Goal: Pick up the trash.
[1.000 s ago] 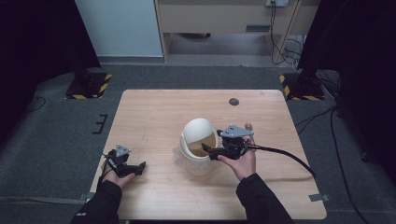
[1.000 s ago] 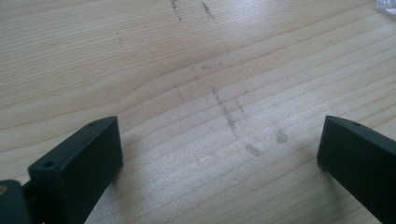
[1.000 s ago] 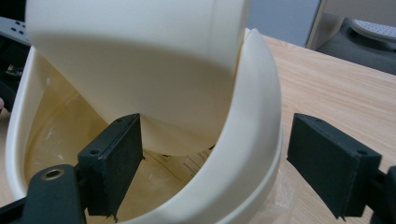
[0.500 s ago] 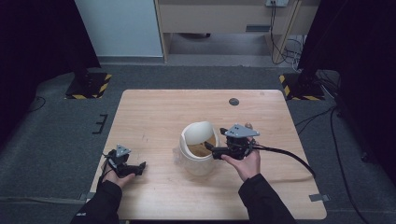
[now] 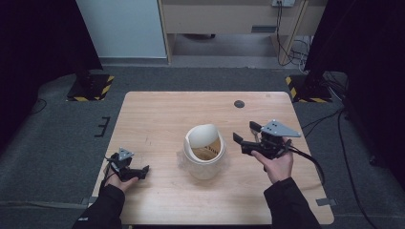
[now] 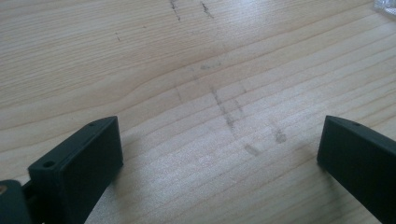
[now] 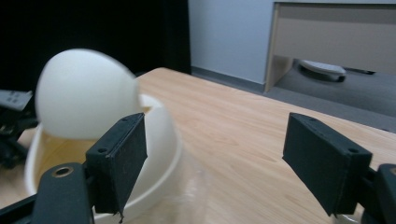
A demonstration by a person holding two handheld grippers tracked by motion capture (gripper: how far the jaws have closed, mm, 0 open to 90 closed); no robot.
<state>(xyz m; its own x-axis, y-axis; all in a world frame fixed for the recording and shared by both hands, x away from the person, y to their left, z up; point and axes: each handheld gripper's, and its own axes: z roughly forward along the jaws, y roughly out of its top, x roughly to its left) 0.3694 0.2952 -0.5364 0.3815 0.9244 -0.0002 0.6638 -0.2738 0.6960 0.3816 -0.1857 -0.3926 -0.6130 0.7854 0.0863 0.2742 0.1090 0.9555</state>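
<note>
The right gripper [image 5: 244,138] hangs right of centre, jaws wide and empty, just beside the white tub [image 5: 204,159] at mid-frame, whose lid [image 5: 200,135] stands tilted up. Next, I'd guess, comes gripping that lid. The left gripper [image 5: 137,172], lower left, rests wide on the table [image 5: 157,114].

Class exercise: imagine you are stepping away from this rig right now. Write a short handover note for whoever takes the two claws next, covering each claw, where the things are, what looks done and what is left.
Left claw: open, holding nothing, resting low over the table near its front left corner.
Right claw: open, holding nothing, just right of the white tub, not touching it.
Tub: stands upright mid-table. Its white lid is tilted up at the back rim, so the tub is open and tan contents show inside.
Done: the lid appears lifted off its seat.
Left: probably take the lid fully off or handle the contents; I cannot tell whether the lid is hinged or just propped.
</note>
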